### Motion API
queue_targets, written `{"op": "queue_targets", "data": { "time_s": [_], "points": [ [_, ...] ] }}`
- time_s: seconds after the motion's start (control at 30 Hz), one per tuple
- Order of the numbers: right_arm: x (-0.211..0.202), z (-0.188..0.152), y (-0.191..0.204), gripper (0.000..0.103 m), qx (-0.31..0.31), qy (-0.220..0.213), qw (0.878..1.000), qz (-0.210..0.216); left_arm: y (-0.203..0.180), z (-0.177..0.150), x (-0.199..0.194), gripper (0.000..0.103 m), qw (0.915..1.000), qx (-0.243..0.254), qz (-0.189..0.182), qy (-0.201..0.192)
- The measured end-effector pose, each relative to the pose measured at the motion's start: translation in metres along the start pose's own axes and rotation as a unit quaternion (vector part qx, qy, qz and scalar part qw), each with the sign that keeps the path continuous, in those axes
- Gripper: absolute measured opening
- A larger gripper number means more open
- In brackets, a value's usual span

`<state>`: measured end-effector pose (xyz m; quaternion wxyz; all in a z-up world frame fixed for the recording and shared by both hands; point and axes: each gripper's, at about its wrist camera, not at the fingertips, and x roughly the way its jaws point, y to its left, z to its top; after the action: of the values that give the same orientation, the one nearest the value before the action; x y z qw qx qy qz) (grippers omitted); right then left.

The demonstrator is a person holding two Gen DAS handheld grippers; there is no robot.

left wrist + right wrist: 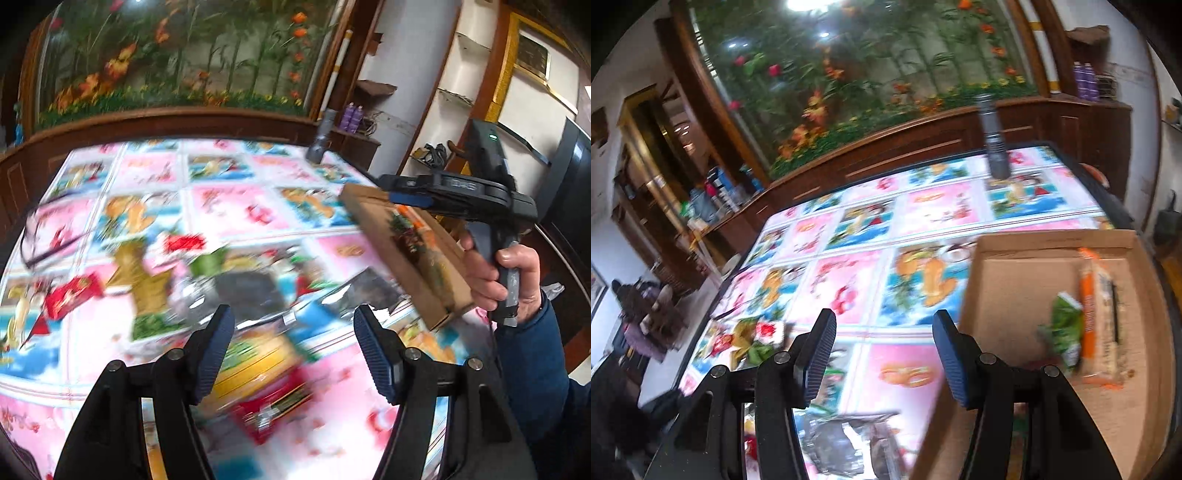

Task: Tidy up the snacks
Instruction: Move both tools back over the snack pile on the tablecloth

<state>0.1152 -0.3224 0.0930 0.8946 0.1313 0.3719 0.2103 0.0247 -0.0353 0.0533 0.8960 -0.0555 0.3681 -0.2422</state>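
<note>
Motion blurs the left wrist view. My left gripper (294, 317) is open over a loose heap of snack packets (255, 295) on the patterned tablecloth (229, 206), with nothing between its pads. In that view a shallow cardboard box (406, 254) lies to the right. My right gripper (402, 190), held by a hand (513, 266), hovers at its far corner. In the right wrist view my right gripper (884, 319) stands open with only tablecloth between the fingers. Its right finger overlaps the left wall of the box (1015, 280), which holds a green packet (1063, 332) and an orange-and-white packet (1097, 314).
A grey cylinder (995, 140) stands at the table's far edge. More packets lie at the table's left edge (750, 339), and a silver one (849, 443) lies under my right gripper. A dark cord (48, 236) loops at the left. A wooden cabinet and a flower mural back the table.
</note>
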Motion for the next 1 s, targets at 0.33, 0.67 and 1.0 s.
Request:
{"op": "queue_targets", "data": {
  "time_s": [0.33, 0.67, 1.0],
  "points": [
    [0.020, -0.016, 0.027, 0.059, -0.033, 0.036, 0.998, 0.026, 0.002, -0.013, 0.018, 0.079, 0.9961, 0.056, 0.024, 0.064],
    [0.022, -0.016, 0.025, 0.059, -0.027, 0.040, 0.999, 0.022, 0.019, -0.010, 0.048, 0.083, 0.9908, 0.055, 0.059, 0.108],
    [0.030, -0.020, 0.028, 0.059, -0.029, 0.058, 0.998, 0.015, -0.001, -0.018, 0.057, 0.076, 0.9862, 0.080, 0.076, 0.123]
  ]
}}
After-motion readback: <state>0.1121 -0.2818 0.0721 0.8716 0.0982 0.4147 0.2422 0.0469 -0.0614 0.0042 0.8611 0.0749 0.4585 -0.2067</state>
